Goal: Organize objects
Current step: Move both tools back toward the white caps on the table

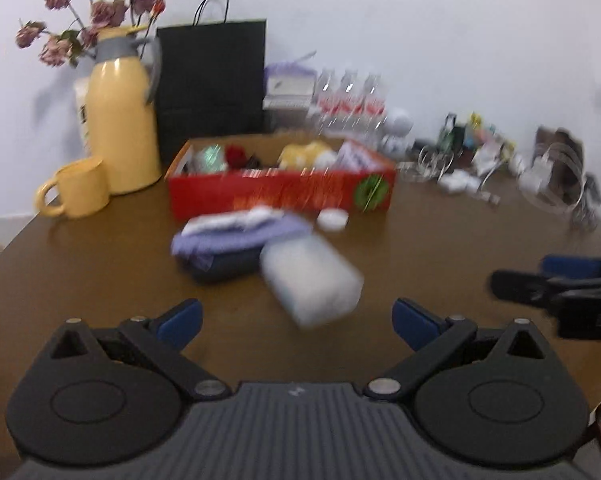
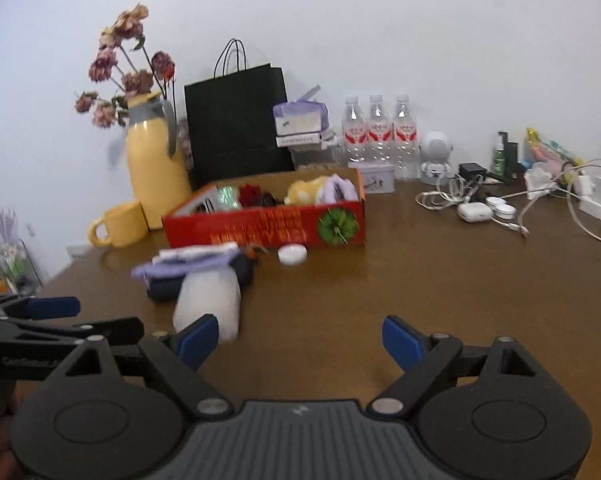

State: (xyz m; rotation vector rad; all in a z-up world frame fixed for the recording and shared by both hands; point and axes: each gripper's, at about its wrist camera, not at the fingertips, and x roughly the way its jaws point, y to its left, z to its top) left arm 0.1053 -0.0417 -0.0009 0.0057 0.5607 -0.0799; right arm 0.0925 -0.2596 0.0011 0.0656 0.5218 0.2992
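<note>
Near edge, left wrist view: left gripper (image 1: 296, 322) spread wide, nothing between the blue pads, bare brown wooden table (image 1: 100, 272) beneath. At 3 o'clock, right gripper (image 1: 516, 280) reaching in from the side; in its own view, right gripper (image 2: 300, 340) likewise spread and empty, with its left pad crossing in front of the bottle's near end, contact not clear.

Just ahead at 12 o'clock: white translucent plastic bottle (image 1: 310, 280) lying on its side, motion-blurred. Probably light, smooth, somewhat slippery and prone to roll; best taken across the middle of the barrel, pads square to its long axis.

Touching it at 11 o'clock: pile of folded cloths, lilac and white over dark navy (image 1: 236, 236). Soft, limp, light; best pinched through the folded edge, whole stack at once, or lifted layer by layer.

Beyond, at 1 o'clock: small round white lidded tin (image 1: 332, 219), just beside the box front.

Farther: open red cardboard box (image 1: 280, 196), already holding plush and small items; likely destination.

Far at 10 o'clock: yellow mug (image 1: 76, 190), yellow thermos jug (image 1: 120, 120); black paper bag (image 1: 212, 80) against the wall.
</note>
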